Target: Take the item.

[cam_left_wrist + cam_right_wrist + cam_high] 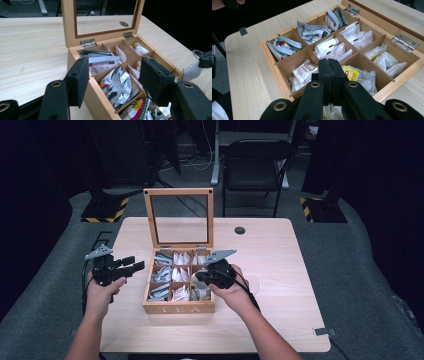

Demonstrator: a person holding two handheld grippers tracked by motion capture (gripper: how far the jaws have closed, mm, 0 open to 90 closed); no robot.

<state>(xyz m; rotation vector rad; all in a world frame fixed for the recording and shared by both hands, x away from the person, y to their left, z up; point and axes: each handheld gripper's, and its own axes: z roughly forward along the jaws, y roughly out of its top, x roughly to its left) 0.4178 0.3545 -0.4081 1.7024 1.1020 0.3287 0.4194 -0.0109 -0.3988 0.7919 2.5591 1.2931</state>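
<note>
A wooden tea box point(178, 309) stands mid-table with its glass lid point(178, 194) upright. Its compartments hold sachets: white ones point(359, 37) in the middle and foil ones point(120, 85) on the left side. My left gripper point(134, 263) hovers left of the box, its jaws open with nothing between them point(115, 67). My right gripper point(201, 278) is over the box's front right corner, above a compartment with a yellow-labelled bag point(350, 72). Its jaws point(329, 62) are pressed together on a white tea bag point(191, 72) that hangs below them.
The light wooden table point(280, 250) has a black round grommet point(240, 230) behind the box and a small grey tag point(322, 331) at its front right corner. A black folding chair point(255, 165) stands beyond the far edge.
</note>
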